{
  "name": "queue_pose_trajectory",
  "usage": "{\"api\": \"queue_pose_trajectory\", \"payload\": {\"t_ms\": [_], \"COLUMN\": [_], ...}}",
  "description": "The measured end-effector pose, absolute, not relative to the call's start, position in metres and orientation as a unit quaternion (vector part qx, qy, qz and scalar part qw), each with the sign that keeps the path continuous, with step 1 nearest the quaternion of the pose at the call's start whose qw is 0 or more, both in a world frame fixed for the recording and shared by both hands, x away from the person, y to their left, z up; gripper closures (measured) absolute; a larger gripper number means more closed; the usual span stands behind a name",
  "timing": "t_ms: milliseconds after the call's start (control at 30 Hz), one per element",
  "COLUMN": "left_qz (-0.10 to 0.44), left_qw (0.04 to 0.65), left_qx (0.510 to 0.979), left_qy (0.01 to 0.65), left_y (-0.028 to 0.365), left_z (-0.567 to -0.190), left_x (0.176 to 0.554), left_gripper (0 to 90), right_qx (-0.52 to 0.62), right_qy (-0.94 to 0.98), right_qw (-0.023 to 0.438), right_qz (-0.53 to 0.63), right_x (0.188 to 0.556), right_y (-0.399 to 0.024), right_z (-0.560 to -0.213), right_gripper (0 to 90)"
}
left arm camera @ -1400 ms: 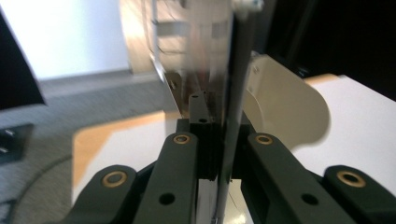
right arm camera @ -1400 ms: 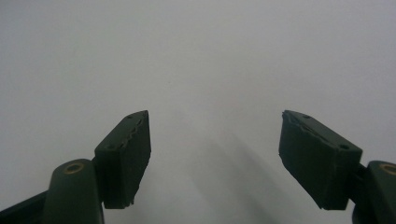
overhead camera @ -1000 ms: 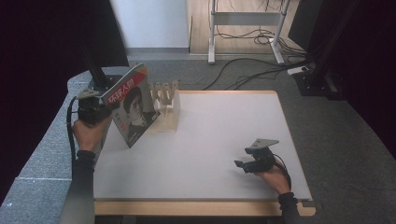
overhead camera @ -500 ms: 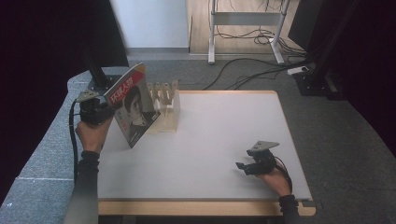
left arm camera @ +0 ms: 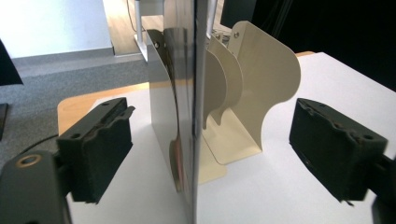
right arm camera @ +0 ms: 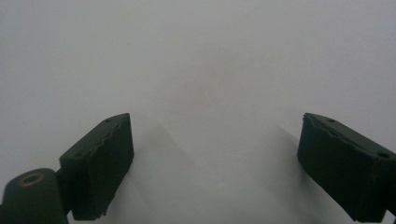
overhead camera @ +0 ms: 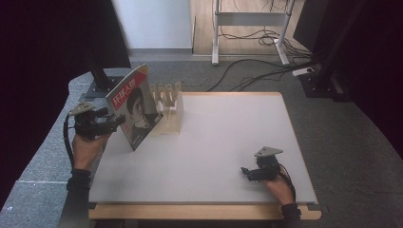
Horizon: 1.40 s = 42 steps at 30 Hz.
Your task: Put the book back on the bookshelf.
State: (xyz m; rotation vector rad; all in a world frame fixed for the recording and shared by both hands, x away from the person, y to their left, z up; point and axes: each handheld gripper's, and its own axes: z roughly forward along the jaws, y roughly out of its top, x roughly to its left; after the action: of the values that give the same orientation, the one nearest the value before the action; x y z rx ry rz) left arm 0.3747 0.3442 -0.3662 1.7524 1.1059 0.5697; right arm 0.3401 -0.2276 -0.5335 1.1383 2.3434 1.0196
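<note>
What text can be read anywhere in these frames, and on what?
"环球人物", white characters on a red band: top of the magazine cover, high view.
Smaller print lower on that cover: too blurred to read.
Rack, table, both tools: no legible text.

In the left gripper view the magazine [left arm camera: 187, 116] is seen edge-on, so its cover cannot be read, and its top and bottom are cut off by the picture's edges. Part of the cream file rack [left arm camera: 261, 93] is hidden behind it. In the high view the rack's [overhead camera: 168, 107] left dividers are covered by the magazine [overhead camera: 135, 111], and its small print cannot be made out. The person's forearms are cut off at the bottom edge.
</note>
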Motion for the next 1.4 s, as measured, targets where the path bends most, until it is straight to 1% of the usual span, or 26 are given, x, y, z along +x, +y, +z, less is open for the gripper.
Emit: {"api": "queue_pose_trajectory", "payload": {"t_ms": [67, 133, 167, 267, 433, 600, 867, 1200, 1400], "left_qz": [0.231, 0.234, 0.237, 0.239, 0.23, 0.215, 0.185, 0.164, 0.148], "left_qw": [0.476, 0.471, 0.468, 0.462, 0.469, 0.471, 0.467, 0.437, 0.413], "left_qx": [0.72, 0.724, 0.727, 0.734, 0.742, 0.758, 0.783, 0.817, 0.835], "left_qy": [0.449, 0.445, 0.444, 0.436, 0.421, 0.397, 0.366, 0.338, 0.334], "left_y": [0.343, 0.34, 0.339, 0.335, 0.324, 0.309, 0.275, 0.237, 0.219], "left_z": [-0.367, -0.367, -0.367, -0.368, -0.374, -0.382, -0.404, -0.429, -0.454], "left_x": [0.367, 0.357, 0.354, 0.34, 0.322, 0.314, 0.318, 0.328, 0.336], "left_gripper": [7.6, 0.3, 0.0, 0.0, 0.0, 0.0, 0.0, 0.0, 0.0], "right_qx": [0.405, 0.412, 0.413, 0.413, 0.414, 0.414, 0.414, 0.414, 0.414], "right_qy": [0.823, 0.821, 0.821, 0.82, 0.82, 0.819, 0.819, 0.819, 0.819], "right_qw": [0.175, 0.174, 0.173, 0.175, 0.176, 0.177, 0.179, 0.178, 0.178], "right_qz": [0.358, 0.355, 0.355, 0.354, 0.354, 0.355, 0.355, 0.354, 0.354], "right_x": [0.34, 0.34, 0.34, 0.34, 0.34, 0.34, 0.34, 0.34, 0.34], "right_y": [-0.227, -0.227, -0.227, -0.227, -0.227, -0.227, -0.227, -0.227, -0.227], "right_z": [-0.534, -0.535, -0.535, -0.535, -0.535, -0.535, -0.536, -0.536, -0.536], "right_gripper": [6.4, 4.6, 4.5, 4.1, 3.8, 3.8, 3.5, 3.6, 3.6]}}
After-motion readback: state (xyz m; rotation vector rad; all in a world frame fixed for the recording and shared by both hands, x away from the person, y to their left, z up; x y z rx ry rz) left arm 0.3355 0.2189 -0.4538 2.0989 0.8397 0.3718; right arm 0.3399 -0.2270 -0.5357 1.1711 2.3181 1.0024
